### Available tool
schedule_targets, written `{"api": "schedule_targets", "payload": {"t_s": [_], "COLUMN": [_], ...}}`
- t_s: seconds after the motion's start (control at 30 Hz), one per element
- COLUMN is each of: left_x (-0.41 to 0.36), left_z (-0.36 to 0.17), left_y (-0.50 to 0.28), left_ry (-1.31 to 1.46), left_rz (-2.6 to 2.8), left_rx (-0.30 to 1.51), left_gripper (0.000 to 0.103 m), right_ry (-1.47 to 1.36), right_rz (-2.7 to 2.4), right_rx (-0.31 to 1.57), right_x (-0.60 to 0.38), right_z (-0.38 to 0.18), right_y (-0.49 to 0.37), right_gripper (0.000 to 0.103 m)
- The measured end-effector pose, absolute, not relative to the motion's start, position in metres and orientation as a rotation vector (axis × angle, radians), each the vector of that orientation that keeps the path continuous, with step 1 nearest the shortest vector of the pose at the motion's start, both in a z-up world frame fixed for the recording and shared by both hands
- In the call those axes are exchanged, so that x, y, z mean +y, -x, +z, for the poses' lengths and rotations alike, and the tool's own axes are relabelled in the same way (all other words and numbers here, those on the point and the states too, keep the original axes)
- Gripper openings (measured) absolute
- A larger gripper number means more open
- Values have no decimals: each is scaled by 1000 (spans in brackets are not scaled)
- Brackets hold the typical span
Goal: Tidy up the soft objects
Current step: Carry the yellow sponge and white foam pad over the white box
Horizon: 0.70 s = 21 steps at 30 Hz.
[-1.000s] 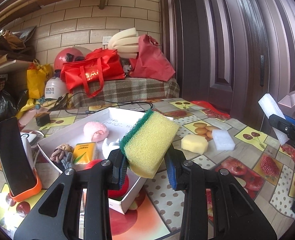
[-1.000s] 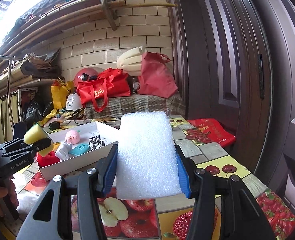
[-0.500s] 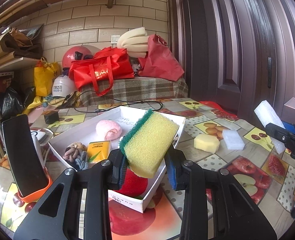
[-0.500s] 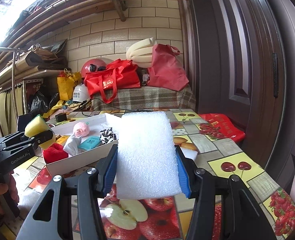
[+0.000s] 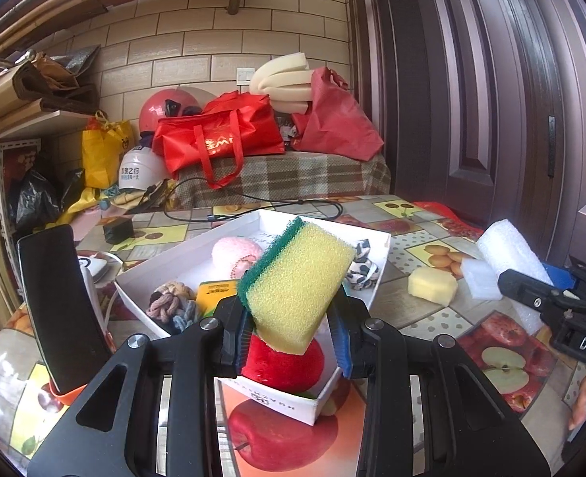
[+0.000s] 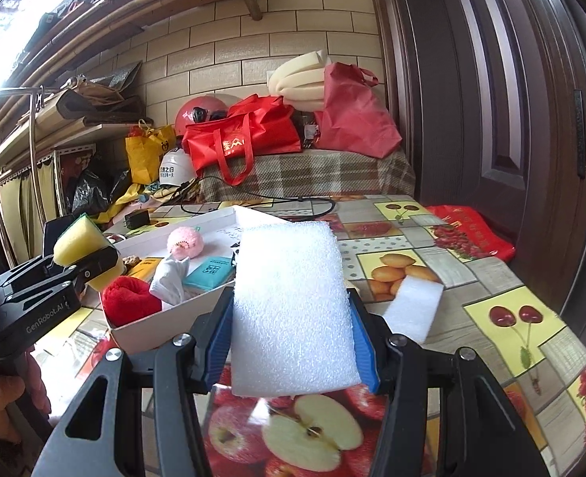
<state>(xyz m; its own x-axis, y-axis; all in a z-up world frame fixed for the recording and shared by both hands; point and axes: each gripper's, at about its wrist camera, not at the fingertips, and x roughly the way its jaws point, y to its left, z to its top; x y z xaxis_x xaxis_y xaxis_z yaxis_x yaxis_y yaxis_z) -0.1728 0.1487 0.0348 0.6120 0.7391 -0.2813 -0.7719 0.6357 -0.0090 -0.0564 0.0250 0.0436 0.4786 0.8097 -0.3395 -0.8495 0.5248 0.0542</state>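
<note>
Fruit-print table (image 6: 511, 318), crowded white box (image 5: 372, 278). Your left gripper (image 5: 289, 342) clamps the yellow sponge (image 5: 296, 290) over it; right gripper (image 6: 291, 338) pinches white foam (image 6: 289, 310). Springy foam could bounce off the piled contents.

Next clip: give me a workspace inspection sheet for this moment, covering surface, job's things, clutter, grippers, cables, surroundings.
Surface: table under a fruit-print cloth.
Job's things: white box holds a pink puff, red plush, knotted hair ties, spotted cloth and small packets; a yellow foam piece and a white block lie on the cloth beside it.
Clutter: phone on an orange stand, small black adapter.
Grippers: left gripper shut on yellow sponge above the box; right gripper shut on white foam sheet.
Cables: black cable looped behind the box.
Surroundings: brick wall, dark door, red bags, helmets, shelves.
</note>
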Motion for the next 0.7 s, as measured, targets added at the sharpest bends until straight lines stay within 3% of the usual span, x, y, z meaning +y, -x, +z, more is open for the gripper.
{"api": "schedule_targets", "payload": {"t_s": [0.7], "left_x": [180], "left_z": [30], "left_y": [181], "left_ry": [159], "left_rz": [964], "left_rx": [284], "left_gripper": [33], "right_ry": [275], "right_rz": [1115], "right_rx": [358], "right_x": [108], "right_z": [37], "right_y": [85], "right_gripper": [53]}}
